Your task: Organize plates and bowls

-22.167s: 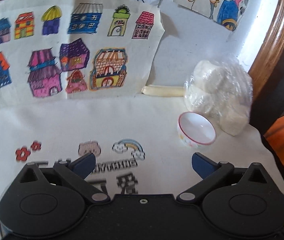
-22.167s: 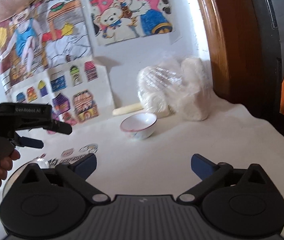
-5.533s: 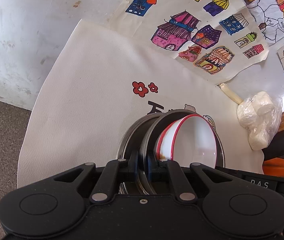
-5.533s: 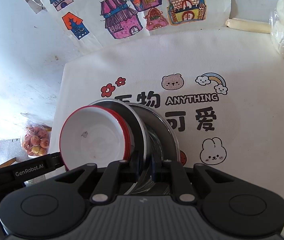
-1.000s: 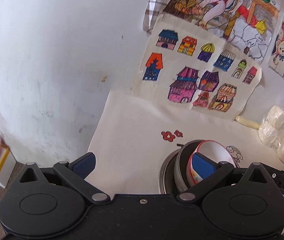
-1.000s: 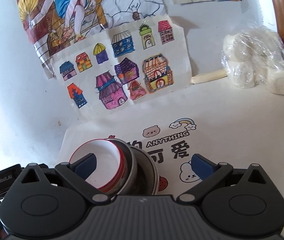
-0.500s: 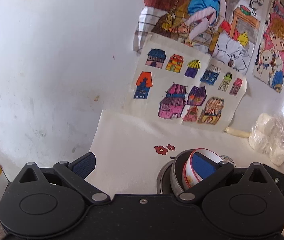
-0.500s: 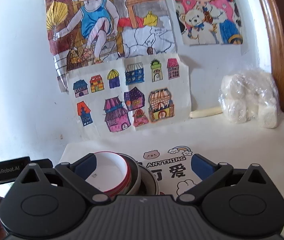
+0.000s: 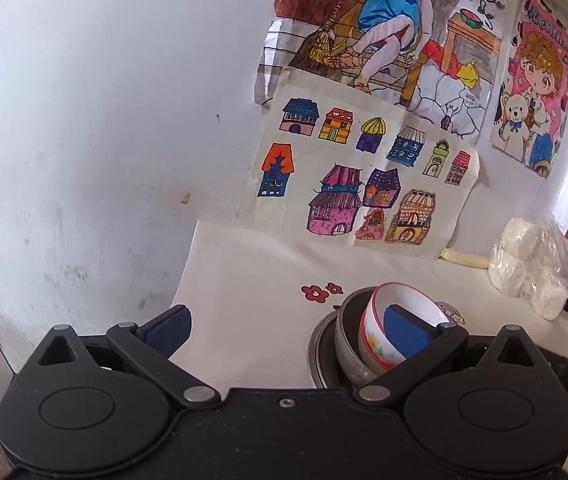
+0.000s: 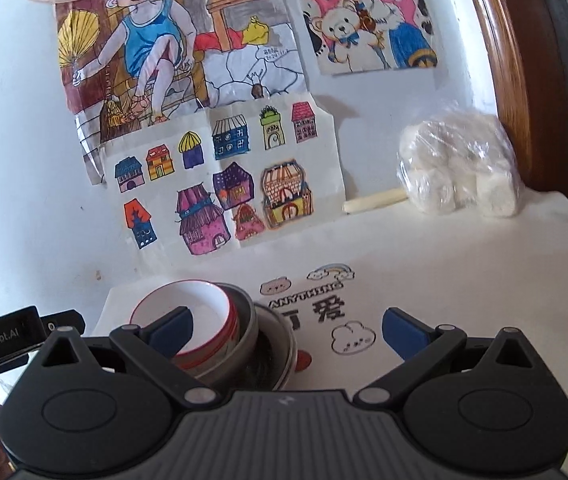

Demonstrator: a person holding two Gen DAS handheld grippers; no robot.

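On the bench [image 10: 484, 280], toward its left edge on the printed cloth [image 10: 444, 264], the stack sits complete: the wide steel plate [image 10: 284, 354] at the bottom, the grey metal bowl [image 10: 246, 344] inside it, and the red-rimmed white bowl [image 10: 204, 312] nested on top, leaning a little rather than seated flat. A few seconds ago both of my tools were clamped on the rims of this pile; now the left tool [image 9: 288, 328] and the right tool [image 10: 288, 328] both stand wide open with nothing in them, lifted back above the near side of the stack, so the release has gone through. I judge the stacking itself done, with only the tilt of the top bowl perhaps worth a nudge. The bag of white lumps [image 10: 460, 168] and the pale stick [image 10: 376, 201] lie at the far right corner against the wall, well apart from the dishes. No other plate or bowl shows in either view.
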